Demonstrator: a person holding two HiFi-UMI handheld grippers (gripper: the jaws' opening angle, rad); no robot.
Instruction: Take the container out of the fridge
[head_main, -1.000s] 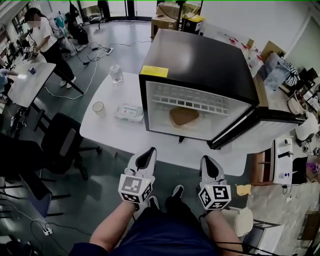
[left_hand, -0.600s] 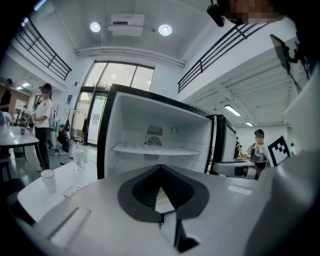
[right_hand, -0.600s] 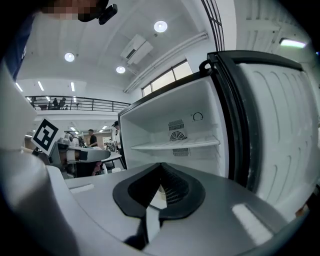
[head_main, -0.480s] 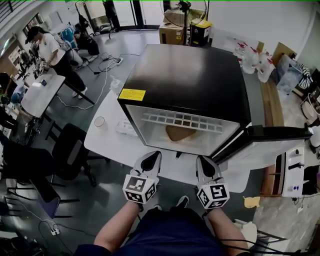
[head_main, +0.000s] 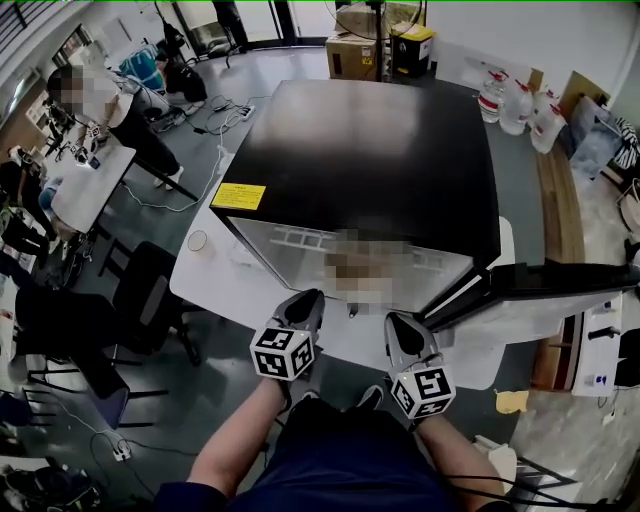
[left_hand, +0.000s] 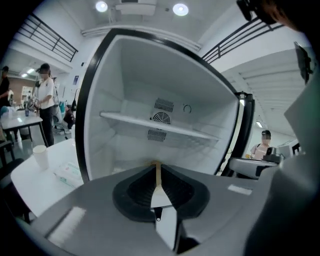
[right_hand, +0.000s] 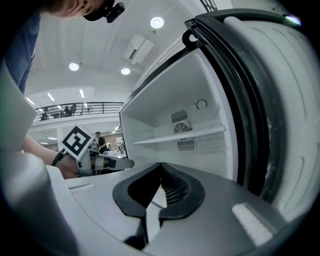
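Now, you have both tools just in front of the black mini fridge (head_main: 370, 150), its black-edged door (head_main: 560, 282) swung wide to your right. The left gripper (head_main: 308, 300) has its jaws pressed together on nothing, and so has the right gripper (head_main: 398, 325). The tan container (head_main: 352, 268) lies low inside, on the fridge floor under the white shelf (left_hand: 160, 125), only dimly seen. Spread the jaws before going in, stay under that shelf, and take it by the near rim. The door crowds your right side; the paper cup (left_hand: 40, 155) and white packet (left_hand: 67, 172) on the white table (head_main: 200, 285) stand clear at your left
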